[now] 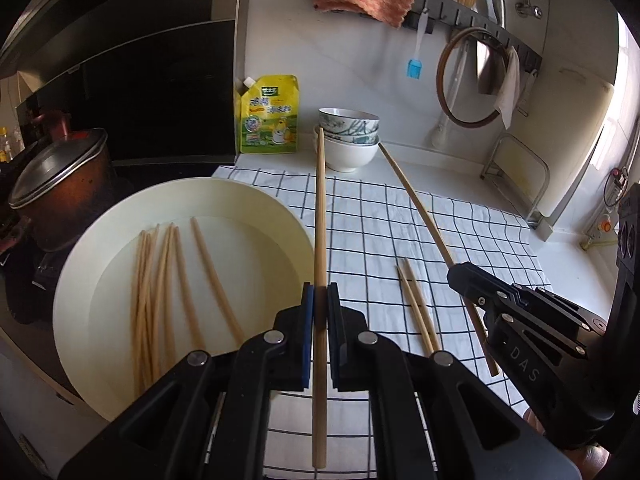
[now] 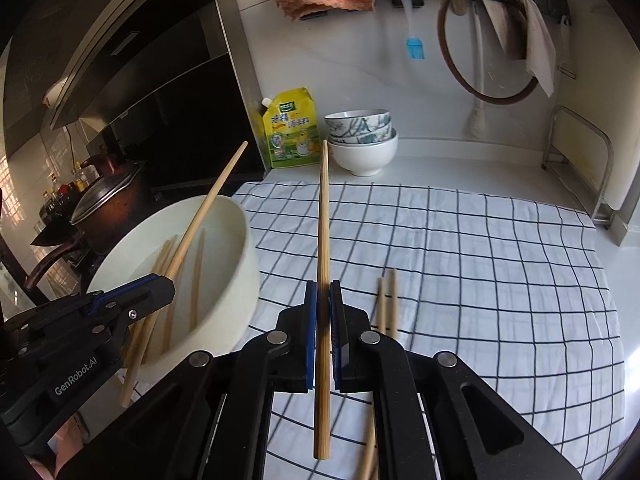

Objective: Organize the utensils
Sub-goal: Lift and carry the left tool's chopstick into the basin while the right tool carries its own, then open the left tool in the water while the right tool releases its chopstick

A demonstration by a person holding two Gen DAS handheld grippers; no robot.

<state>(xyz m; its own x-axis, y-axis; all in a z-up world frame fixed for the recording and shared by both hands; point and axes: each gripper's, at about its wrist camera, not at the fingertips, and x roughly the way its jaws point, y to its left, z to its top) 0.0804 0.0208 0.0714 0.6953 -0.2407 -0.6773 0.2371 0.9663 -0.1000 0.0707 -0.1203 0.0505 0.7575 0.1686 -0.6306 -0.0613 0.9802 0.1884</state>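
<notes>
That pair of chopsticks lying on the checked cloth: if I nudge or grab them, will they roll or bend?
The pair of chopsticks look like thin, stiff wood, so they will probably stay straight and feel very light. They seem round, so a sideways nudge could roll them, though the checked cloth should damp that. Being slim and lying flat, they may slip from the pads unless pinched squarely.

We read "DAS" on the black body of the right gripper [image 1: 466, 280], off to the right of our left jaws. "GenRobot.AI" stands on the left gripper [image 2: 160, 284], left of our right jaws. Beyond the jaws, the yellow pouch [image 2: 291, 129] carries print too small to read.
</notes>
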